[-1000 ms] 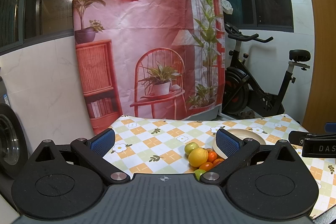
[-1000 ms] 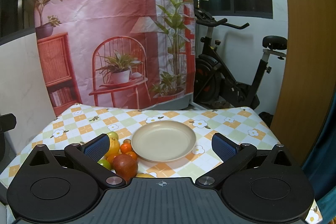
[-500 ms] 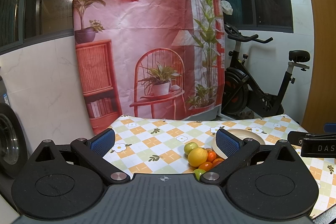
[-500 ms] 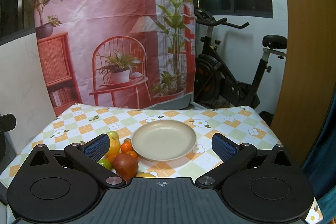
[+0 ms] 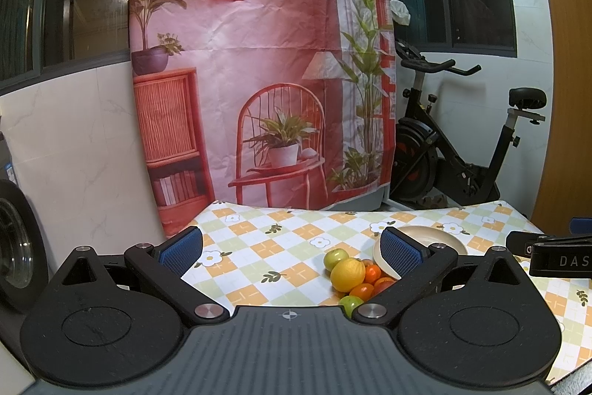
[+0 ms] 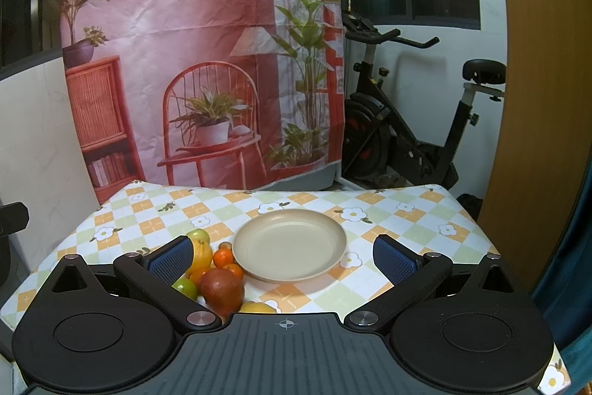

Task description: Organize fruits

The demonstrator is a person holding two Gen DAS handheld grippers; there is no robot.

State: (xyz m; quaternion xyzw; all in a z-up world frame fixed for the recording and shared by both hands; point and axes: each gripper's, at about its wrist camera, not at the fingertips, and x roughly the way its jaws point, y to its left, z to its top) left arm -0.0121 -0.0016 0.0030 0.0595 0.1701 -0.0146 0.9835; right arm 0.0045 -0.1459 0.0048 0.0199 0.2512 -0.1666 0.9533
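Two grippers are in view, each with its jaws spread wide and nothing between the blue pads. Left gripper (image 5: 290, 248) hangs over the near left part of the table (image 5: 259, 236), its right finger (image 5: 401, 251) overlapping the plate's left rim in the left wrist view. Right gripper (image 6: 283, 256) is centred on the plate (image 6: 290, 243), one finger to either side of it; its left finger (image 6: 171, 258) hides part of the fruit pile.

Fruit lies in one tight cluster on the cloth, just left of the plate and touching or nearly touching its rim. None is on the plate. Items noted from the left wrist view: lemon (image 5: 347, 274) at the front of the pile, green fruit (image 5: 335, 258) behind it, small oranges (image 5: 372, 273) between lemon and plate, and a second green fruit (image 5: 350, 303) at the near edge, partly hidden by the gripper body. From the right wrist view, a dark red fruit (image 6: 222, 290) sits nearest the camera, with another yellow fruit (image 6: 257, 307) beside it, mostly hidden.

Plate is beige, upright and bare. Table carries a checked cloth with flower print. Behind it hangs a printed backdrop (image 5: 255, 62); an exercise bike (image 5: 455, 143) stands to the right.
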